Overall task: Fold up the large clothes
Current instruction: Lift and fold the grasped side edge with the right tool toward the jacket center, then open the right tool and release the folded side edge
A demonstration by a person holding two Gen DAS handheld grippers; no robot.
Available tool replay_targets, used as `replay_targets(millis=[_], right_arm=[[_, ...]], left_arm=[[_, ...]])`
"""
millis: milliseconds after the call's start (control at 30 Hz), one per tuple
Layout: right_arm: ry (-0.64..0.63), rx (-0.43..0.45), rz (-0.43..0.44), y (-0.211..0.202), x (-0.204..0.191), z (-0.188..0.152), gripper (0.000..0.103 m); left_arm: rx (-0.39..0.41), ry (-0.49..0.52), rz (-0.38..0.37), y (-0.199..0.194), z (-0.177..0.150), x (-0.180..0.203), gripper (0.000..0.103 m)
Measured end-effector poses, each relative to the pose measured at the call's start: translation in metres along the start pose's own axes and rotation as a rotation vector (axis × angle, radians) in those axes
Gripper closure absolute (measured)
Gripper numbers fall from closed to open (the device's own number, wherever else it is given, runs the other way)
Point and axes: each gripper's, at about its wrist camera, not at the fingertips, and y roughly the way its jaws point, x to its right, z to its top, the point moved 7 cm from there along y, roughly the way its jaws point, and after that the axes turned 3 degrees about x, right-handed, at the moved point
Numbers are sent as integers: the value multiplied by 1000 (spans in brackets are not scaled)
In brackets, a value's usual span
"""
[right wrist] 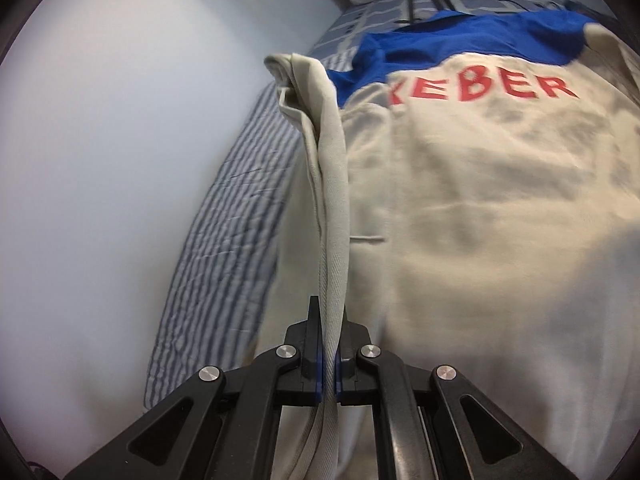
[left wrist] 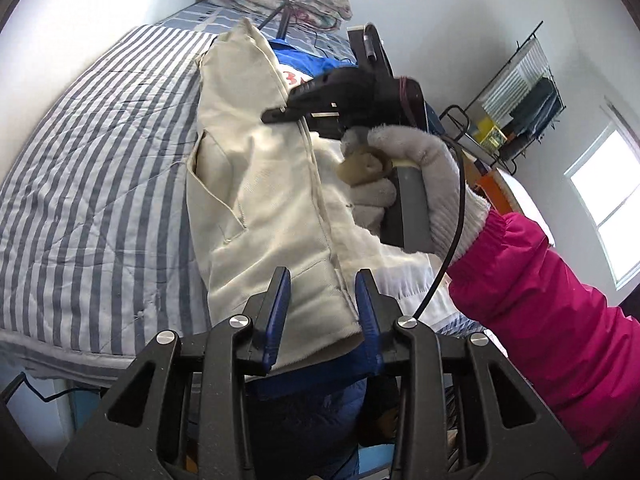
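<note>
The right gripper [right wrist: 328,344] pinches a fold of the cream jacket [right wrist: 480,208] — the left gripper [left wrist: 324,300] stands spread, the jacket's hem between its fingers, on the striped bed [left wrist: 100,184].

Cream jacket [left wrist: 256,184] lies lengthwise on striped bedding [left wrist: 100,168], blue part at its far end. L gripper [left wrist: 324,300] at jacket's near hem, jaws apart w/ hem between, pads not pressing. R gripper [left wrist: 280,114] above jacket's middle, held by gloved hand [left wrist: 404,184], pink sleeve [left wrist: 552,320] beside jacket.
</note>
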Motion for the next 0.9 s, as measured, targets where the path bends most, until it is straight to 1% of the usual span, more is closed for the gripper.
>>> replay_targets(millis=[133,200,333,467,500,533,567,600,667,800,833,900], right_arm=[[52,-34,-28,11,33,-13,102],[61,-41,-32,16,40,-19,102],[42,-35,-44,19,37,-19,101],[-4,-50,-56,14,30,-19,96],[-22,-45,-71,8,30,-19,92],[-33,-40,-77,3,28,-20,86],[-45,-31,-82,-4,28,-20,82],[-52,-26,-83,-11,28,-21,82],[-84,-7,-123,-30,29,-23,72],[-146,22,-144,-71,26,-33,70],[-156,29,-148,-81,26,-37,66],[-161,34,-145,-98,25,-48,62]], left_arm=[[-24,8,13,8,-2,2,69],[-33,15,26,12,-2,2,69],[-32,52,59,12,-5,4,69],[-27,88,84,8,-8,8,69],[-25,95,91,8,-9,8,69],[-25,100,93,8,-8,5,69],[-23,104,96,7,-8,4,69],[-22,106,97,6,-9,3,69],[-21,112,91,2,-11,5,69],[-26,137,74,-11,-18,9,69],[-28,145,71,-15,-20,9,69],[-32,148,74,-21,-21,6,69]])
